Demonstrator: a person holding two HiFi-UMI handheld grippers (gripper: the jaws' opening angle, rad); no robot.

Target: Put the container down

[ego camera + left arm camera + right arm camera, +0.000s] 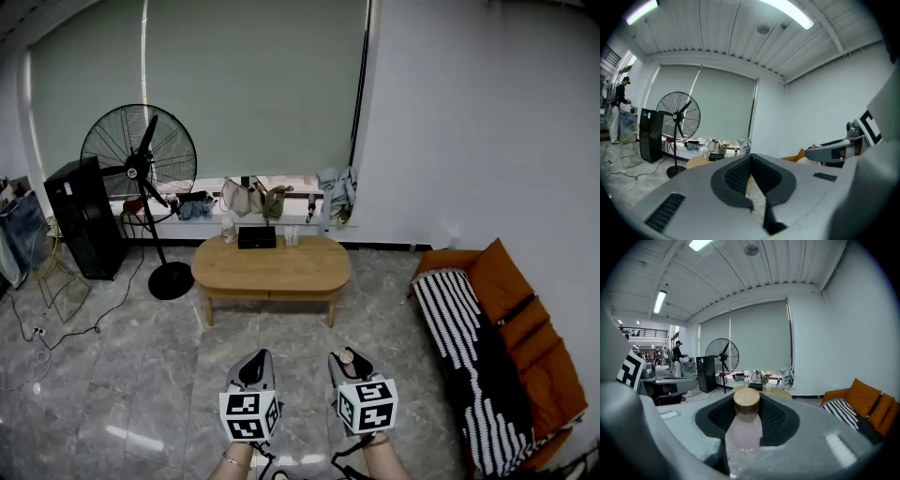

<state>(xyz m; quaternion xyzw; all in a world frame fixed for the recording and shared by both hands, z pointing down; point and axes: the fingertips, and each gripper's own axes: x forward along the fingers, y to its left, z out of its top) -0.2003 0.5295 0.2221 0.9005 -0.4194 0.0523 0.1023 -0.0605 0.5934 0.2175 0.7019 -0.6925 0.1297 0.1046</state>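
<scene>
A person stands in a room with a grey marbled floor (131,394) and holds a gripper in each hand, low in the head view. Both are held level with one another, close side by side but apart.

The right gripper (350,364) is clamped on the container (347,356). In the right gripper view, the container (746,427) is a pale pink, see-through bottle with a round wooden lid (746,400). It stands upright between the two dark ribbed pads of the right gripper (746,404), which press on its sides. The lid sits near the jaw tips, and the bottle's body fills the gap behind it.

The left gripper (254,364) holds nothing. In the left gripper view, the jaws of the left gripper (750,161) are together, their tips meeting with nothing between them.

The container is up in the air above the floor, well short of an oval wooden worktop (272,270) that lies ahead. On the far edge of the worktop is a black box (257,237) with a few small items beside it. A standing fan (141,155) is to the left of the worktop. An orange sofa (516,305) with a striped blanket is to the right.
</scene>
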